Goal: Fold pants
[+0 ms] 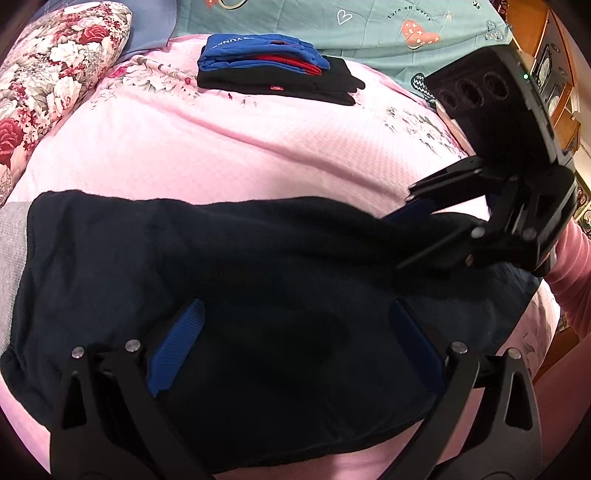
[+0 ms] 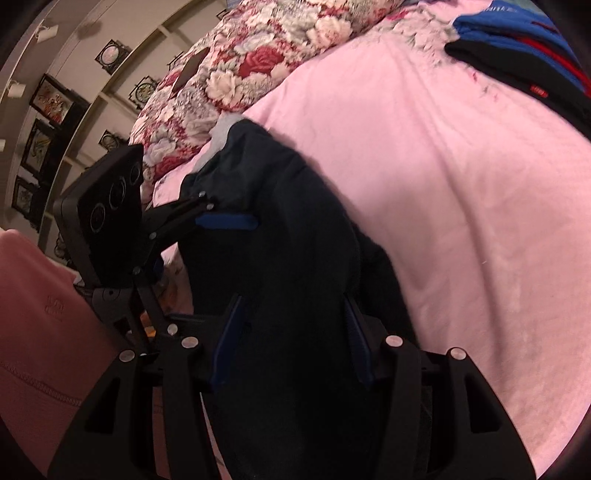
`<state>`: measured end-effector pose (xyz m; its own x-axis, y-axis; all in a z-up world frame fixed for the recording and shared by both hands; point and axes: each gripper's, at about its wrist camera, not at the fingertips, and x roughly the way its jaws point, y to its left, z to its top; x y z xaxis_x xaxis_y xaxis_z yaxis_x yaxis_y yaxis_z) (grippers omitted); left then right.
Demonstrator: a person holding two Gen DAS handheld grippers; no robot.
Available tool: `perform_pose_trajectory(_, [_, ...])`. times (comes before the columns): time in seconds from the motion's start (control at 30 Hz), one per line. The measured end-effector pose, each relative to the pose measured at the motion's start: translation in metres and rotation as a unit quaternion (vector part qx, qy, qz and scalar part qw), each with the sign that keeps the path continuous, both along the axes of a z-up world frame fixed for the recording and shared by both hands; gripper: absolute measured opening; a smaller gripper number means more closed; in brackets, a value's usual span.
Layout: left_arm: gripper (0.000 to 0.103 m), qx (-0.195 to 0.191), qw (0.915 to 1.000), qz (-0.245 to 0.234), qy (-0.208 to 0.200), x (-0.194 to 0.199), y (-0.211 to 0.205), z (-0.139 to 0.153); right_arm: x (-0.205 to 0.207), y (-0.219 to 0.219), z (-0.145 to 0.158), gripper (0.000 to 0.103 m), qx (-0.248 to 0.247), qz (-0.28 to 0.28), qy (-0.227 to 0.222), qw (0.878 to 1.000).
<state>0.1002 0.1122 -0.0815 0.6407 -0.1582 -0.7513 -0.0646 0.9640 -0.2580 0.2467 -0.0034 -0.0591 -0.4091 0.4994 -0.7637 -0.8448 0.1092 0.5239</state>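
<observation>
On the pink bed (image 1: 258,147) the dark pants (image 1: 221,258) lie partly folded, needing another fold; left gripper (image 1: 291,332) and right gripper (image 2: 291,339) both stand open over the cloth, gripping nothing; folded clothes (image 1: 273,70) wait behind

Premises: a bedroom in a private home. Evidence: a bed under a pink sheet (image 1: 229,147), a floral quilt (image 1: 55,74) bunched at one side, and a teal blanket (image 1: 369,29) printed with hearts. A stack of folded clothes (image 1: 273,70) lies on the bed. Framed pictures (image 2: 51,99) hang on the wall.
</observation>
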Motion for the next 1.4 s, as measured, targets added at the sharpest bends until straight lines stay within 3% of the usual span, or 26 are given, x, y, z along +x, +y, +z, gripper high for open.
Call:
perform_pose_trajectory(0.1, [0.101,0.001,1.0,0.0,0.001,0.0,0.0,0.0,0.007,0.006,-0.01,0.06,0.01,-0.006,0.026,1.0])
perform_pose_trajectory(0.17, [0.101,0.0,1.0,0.001,0.001,0.0,0.0,0.0,0.015,0.011,-0.018,0.067,0.027,-0.016,0.07,0.997])
perform_pose_trajectory(0.3, [0.101,0.001,1.0,0.001,0.002,0.0,0.0,0.0,0.038,0.019,-0.029,0.068,0.057,-0.068,0.149,0.985])
perform_pose_trajectory(0.33, [0.101,0.001,1.0,0.001,0.002,0.0,0.0,0.0,0.045,0.016,-0.028,0.068,0.071,-0.09,0.152,0.982])
perform_pose_trajectory(0.43, [0.101,0.002,1.0,0.0,0.002,-0.001,0.0,0.0,0.068,-0.006,-0.014,0.065,0.125,-0.181,0.072,0.973])
perform_pose_trajectory(0.47, [0.101,0.002,1.0,0.0,0.002,-0.001,0.0,0.0,0.073,-0.01,-0.012,0.065,0.125,-0.188,0.074,0.971])
perform_pose_trajectory(0.53, [0.101,0.002,1.0,0.0,0.002,-0.001,0.0,0.0,0.075,-0.015,-0.009,0.065,0.137,-0.17,0.132,0.967])
perform_pose_trajectory(0.57, [0.101,0.002,1.0,0.0,0.002,-0.001,0.0,0.0,0.073,-0.016,-0.005,0.065,0.142,-0.16,0.14,0.967])
perform_pose_trajectory(0.7, [0.101,0.001,1.0,0.0,0.001,-0.001,0.0,0.001,0.056,-0.009,-0.001,0.065,0.093,-0.135,0.077,0.983])
perform_pose_trajectory(0.77, [0.101,0.0,1.0,0.001,0.001,-0.001,0.0,0.001,0.052,-0.007,-0.007,0.065,0.064,-0.123,0.069,0.988])
perform_pose_trajectory(0.83, [0.101,0.0,1.0,0.001,0.001,-0.001,0.0,0.001,0.046,-0.009,-0.009,0.065,0.061,-0.095,0.085,0.99])
perform_pose_trajectory(1.0, [0.101,0.0,1.0,0.001,0.001,-0.001,0.0,0.002,0.016,-0.007,0.003,0.065,0.059,-0.027,0.046,0.997])
perform_pose_trajectory(1.1, [0.101,-0.002,1.0,0.001,0.001,-0.002,0.0,0.002,0.022,-0.002,-0.008,0.065,0.019,-0.05,0.02,0.998])
perform_pose_trajectory(1.2, [0.101,-0.004,1.0,0.001,0.0,-0.002,0.001,0.002,0.033,-0.007,-0.017,0.066,0.015,-0.062,0.065,0.996])
perform_pose_trajectory(1.3, [0.101,-0.003,1.0,0.0,0.001,-0.001,0.001,0.001,0.027,-0.003,-0.02,0.068,0.018,-0.003,0.148,0.989])
perform_pose_trajectory(1.4, [0.101,-0.002,1.0,0.0,0.002,-0.001,0.001,0.001,0.031,0.009,-0.033,0.069,0.01,-0.004,0.183,0.983])
